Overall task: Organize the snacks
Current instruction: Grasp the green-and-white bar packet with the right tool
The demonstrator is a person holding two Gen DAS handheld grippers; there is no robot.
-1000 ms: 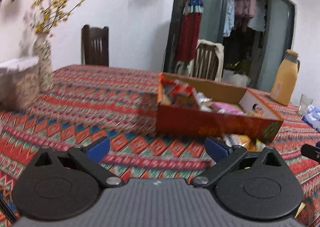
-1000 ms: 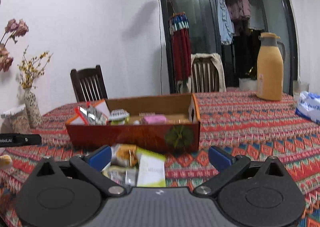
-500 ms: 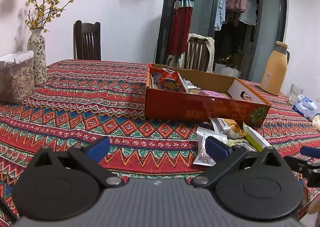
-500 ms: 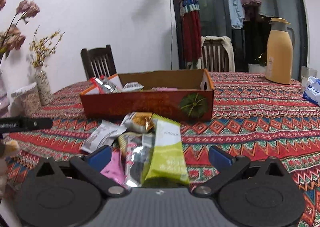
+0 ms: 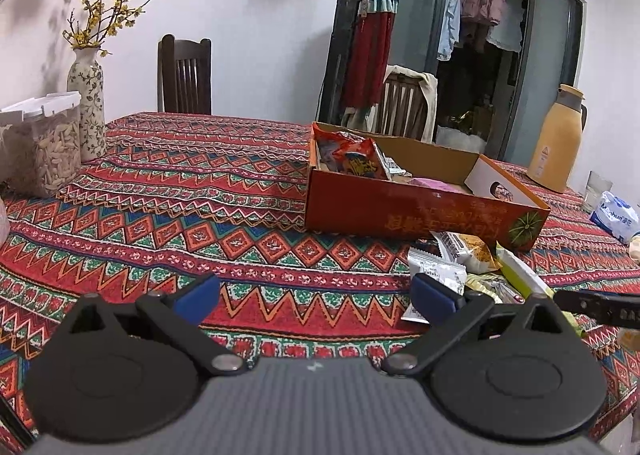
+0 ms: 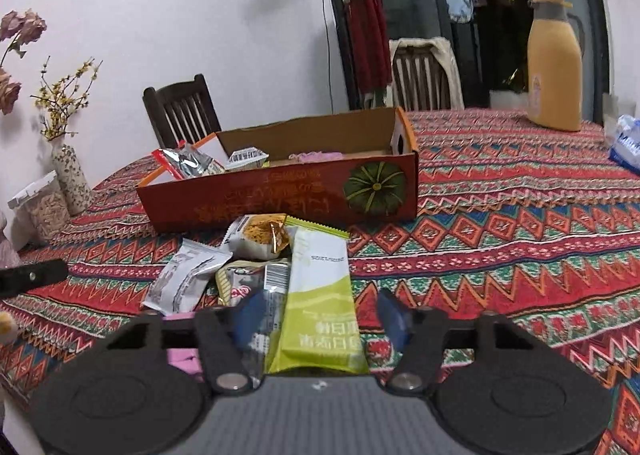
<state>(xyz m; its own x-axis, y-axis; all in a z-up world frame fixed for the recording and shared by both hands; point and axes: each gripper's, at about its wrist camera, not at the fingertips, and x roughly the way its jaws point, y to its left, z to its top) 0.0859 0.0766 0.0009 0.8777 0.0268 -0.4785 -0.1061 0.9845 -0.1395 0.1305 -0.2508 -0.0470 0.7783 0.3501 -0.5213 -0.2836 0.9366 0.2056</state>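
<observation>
An orange cardboard box (image 5: pixel 420 211) (image 6: pixel 280 203) stands on the patterned tablecloth and holds several snack packs. A pile of loose snacks lies in front of it: a green-and-white bar pack (image 6: pixel 320 295), an orange-filled pack (image 6: pixel 260 239), a silver pack (image 6: pixel 184 279). The pile also shows in the left wrist view (image 5: pixel 460 259). My right gripper (image 6: pixel 316 319) is part closed, its blue fingers on either side of the green-and-white pack and a silver one; contact is unclear. My left gripper (image 5: pixel 316 295) is open and empty, left of the pile.
A vase of flowers (image 5: pixel 86 107) and a clear jar of seeds (image 5: pixel 40 151) stand at the table's left. A yellow thermos (image 6: pixel 554 67) and a blue-white pack (image 6: pixel 628 143) stand at the far right. Wooden chairs (image 5: pixel 184 79) line the far edge.
My right gripper has dropped and moved forward over the snack pile, and its fingers have narrowed around the green-and-white pack. My left gripper has pulled back and turned slightly left.
</observation>
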